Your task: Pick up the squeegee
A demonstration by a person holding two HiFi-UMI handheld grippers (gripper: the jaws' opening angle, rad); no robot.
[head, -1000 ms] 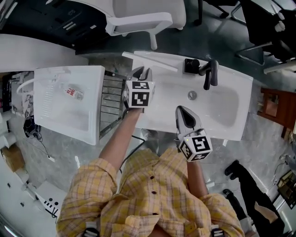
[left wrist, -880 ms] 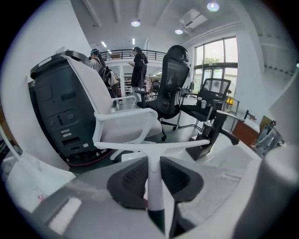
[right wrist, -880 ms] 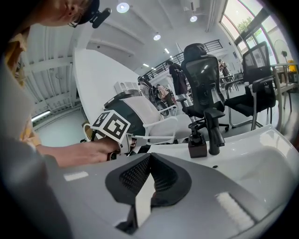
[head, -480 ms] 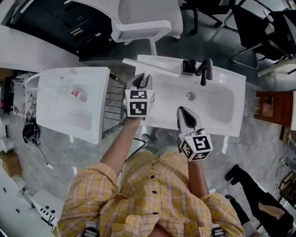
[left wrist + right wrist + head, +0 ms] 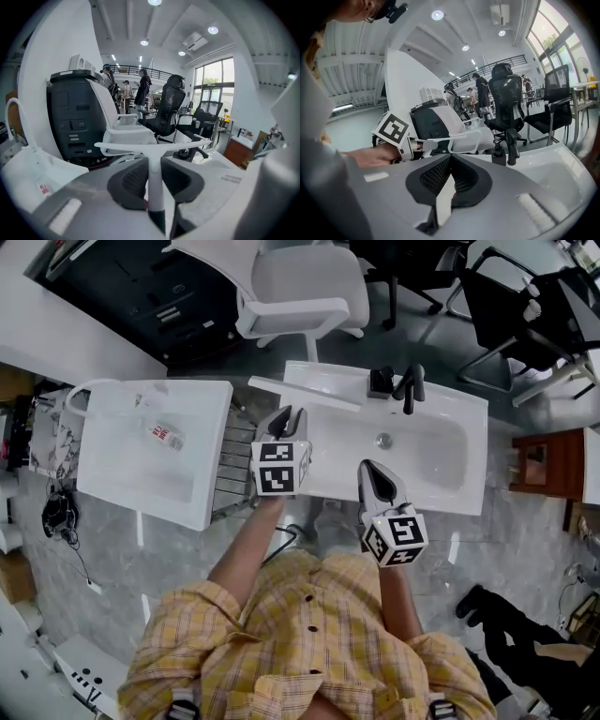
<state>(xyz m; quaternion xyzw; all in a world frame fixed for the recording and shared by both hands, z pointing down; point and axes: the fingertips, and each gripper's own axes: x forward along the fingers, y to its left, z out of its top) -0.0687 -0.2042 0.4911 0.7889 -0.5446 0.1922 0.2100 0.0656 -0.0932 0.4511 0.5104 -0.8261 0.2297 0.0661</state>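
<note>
Clamp the white handle of the squeegee point(image 5: 151, 148): left gripper point(image 5: 153, 163) jaws, set partly apart around it, T-shaped blade crosswise just past the tips. Hangs in the head view over the back left corner of the white sink point(image 5: 441, 486), left of the black faucet point(image 5: 410, 388). Meet at the tips with nothing between: right gripper point(image 5: 450, 158) jaws, over the sink's front edge.

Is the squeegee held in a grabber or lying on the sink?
Held. The left gripper has its jaws clamped on the white handle of the squeegee, with the blade crosswise ahead of them.
</note>
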